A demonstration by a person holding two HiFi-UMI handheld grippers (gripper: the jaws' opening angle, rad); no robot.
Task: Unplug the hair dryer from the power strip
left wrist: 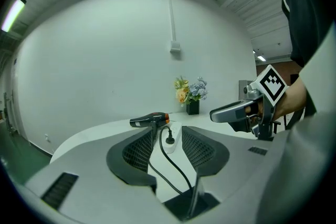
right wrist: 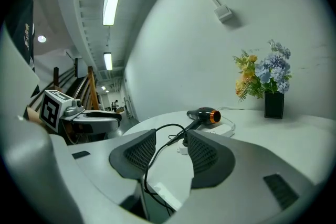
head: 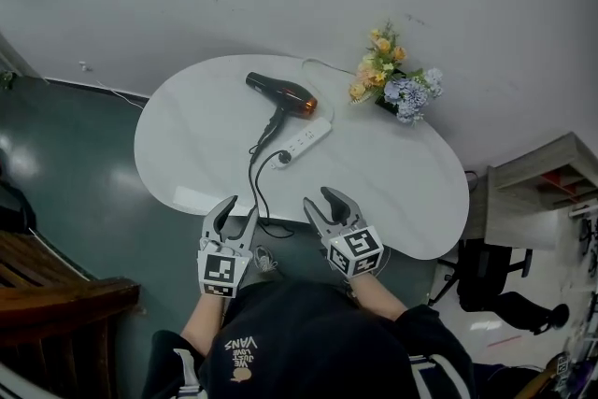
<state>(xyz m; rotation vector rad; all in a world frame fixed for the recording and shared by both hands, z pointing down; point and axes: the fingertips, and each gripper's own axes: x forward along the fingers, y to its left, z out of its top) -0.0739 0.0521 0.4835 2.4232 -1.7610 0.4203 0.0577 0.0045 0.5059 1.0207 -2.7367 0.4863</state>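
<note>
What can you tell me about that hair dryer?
The hair dryer is black, seemingly plastic, with an orange band at one end of its barrel. It lies on its side on the table, beside the white power strip, handle toward the person. Its black cord loops to the near edge and back to a plug in the strip.

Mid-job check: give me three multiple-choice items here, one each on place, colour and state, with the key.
1. Where do the flowers stand?
A. on the floor
B. on the table, right of the hair dryer
C. on a windowsill

2. What colour is the power strip?
A. white
B. black
C. red

3. Where is the plug?
A. in a gripper
B. loose on the table
C. in the power strip

B: the head view shows them right of the hair dryer.
A: its casing is white.
C: it sits in the power strip; the left gripper and right gripper are open and empty.
</note>
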